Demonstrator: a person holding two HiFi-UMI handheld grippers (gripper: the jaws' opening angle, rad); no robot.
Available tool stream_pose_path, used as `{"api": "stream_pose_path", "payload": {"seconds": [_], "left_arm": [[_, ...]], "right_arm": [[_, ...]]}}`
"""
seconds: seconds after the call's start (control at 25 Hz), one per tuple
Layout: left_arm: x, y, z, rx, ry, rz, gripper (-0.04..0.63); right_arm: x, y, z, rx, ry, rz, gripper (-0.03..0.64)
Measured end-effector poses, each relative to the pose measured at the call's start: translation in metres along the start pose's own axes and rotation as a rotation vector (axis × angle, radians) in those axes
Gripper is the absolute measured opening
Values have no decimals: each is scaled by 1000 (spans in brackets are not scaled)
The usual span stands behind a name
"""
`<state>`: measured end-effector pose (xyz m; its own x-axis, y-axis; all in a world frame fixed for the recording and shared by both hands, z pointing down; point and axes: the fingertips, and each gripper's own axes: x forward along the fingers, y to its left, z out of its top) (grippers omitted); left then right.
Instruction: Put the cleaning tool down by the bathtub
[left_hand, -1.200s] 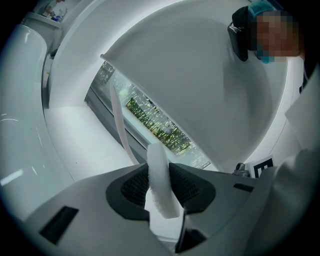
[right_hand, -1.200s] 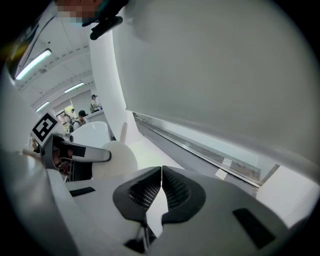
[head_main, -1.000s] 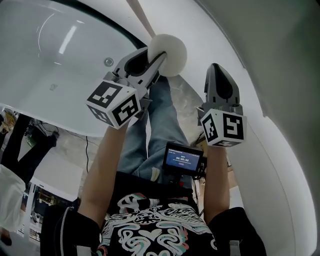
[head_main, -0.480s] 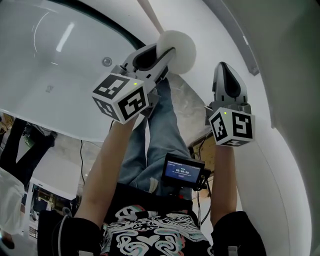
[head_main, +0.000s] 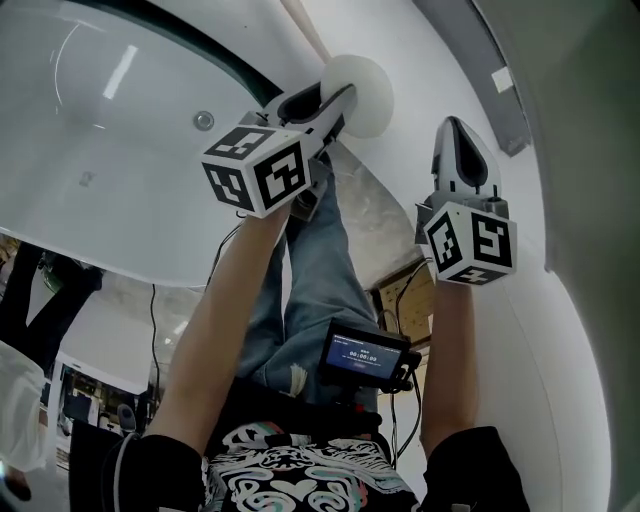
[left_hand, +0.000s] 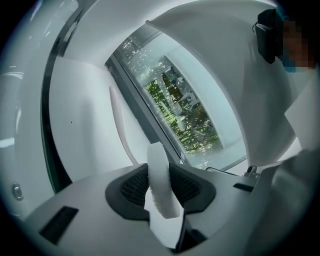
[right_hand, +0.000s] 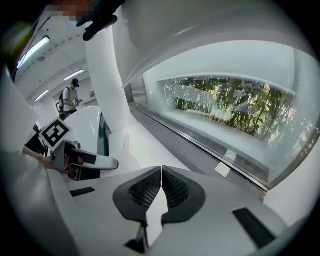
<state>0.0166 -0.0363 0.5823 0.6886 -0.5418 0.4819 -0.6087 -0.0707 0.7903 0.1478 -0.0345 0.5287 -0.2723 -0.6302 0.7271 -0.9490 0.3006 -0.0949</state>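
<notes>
The cleaning tool (head_main: 362, 92) is a white round pad. It shows edge-on (left_hand: 156, 155) in the left gripper view, pinched between the dark ribbed pads. My left gripper (head_main: 338, 102) (left_hand: 161, 184) is shut on it and holds it up over the white bathtub's (head_main: 90, 190) rim, near the round metal fitting (head_main: 204, 121). To its right, apart from it, my right gripper (head_main: 453, 130) (right_hand: 161, 174) is shut with its pads touching and nothing between them. The right gripper view shows the left gripper (right_hand: 80, 161) at its left edge.
Jeans-clad legs (head_main: 310, 250) and a small screen (head_main: 362, 353) at the chest lie below the grippers. A curved white wall (head_main: 560, 330) rises on the right. A long window (right_hand: 235, 115) with greenery runs behind a ledge. Other people stand at the left (head_main: 30, 290) (right_hand: 71, 96).
Both grippers have moved up and a little to the right in the head view. The left one has carried the white pad along; the right one stays shut.
</notes>
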Motion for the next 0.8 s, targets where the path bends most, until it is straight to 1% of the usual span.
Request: {"api": "stream_pose_path", "payload": {"seconds": [0.2, 0.36, 0.44, 0.56, 0.72, 0.8], "left_arm": [[11, 14, -6, -21, 12, 23, 124], [18, 16, -11, -30, 20, 8, 124], [23, 17, -12, -25, 28, 5, 124], [31, 20, -16, -36, 37, 6, 124], [37, 22, -28, -37, 63, 1, 124], [40, 24, -31, -53, 64, -6, 124]], "right_arm": [[4, -6, -7, 19, 18, -2, 28], [7, -7, -14, 33, 36, 8, 26], [10, -7, -14, 35, 38, 10, 27], [11, -6, -13, 37, 42, 16, 27], [11, -3, -13, 39, 43, 25, 28], [13, -2, -15, 32, 46, 27, 27]]}}
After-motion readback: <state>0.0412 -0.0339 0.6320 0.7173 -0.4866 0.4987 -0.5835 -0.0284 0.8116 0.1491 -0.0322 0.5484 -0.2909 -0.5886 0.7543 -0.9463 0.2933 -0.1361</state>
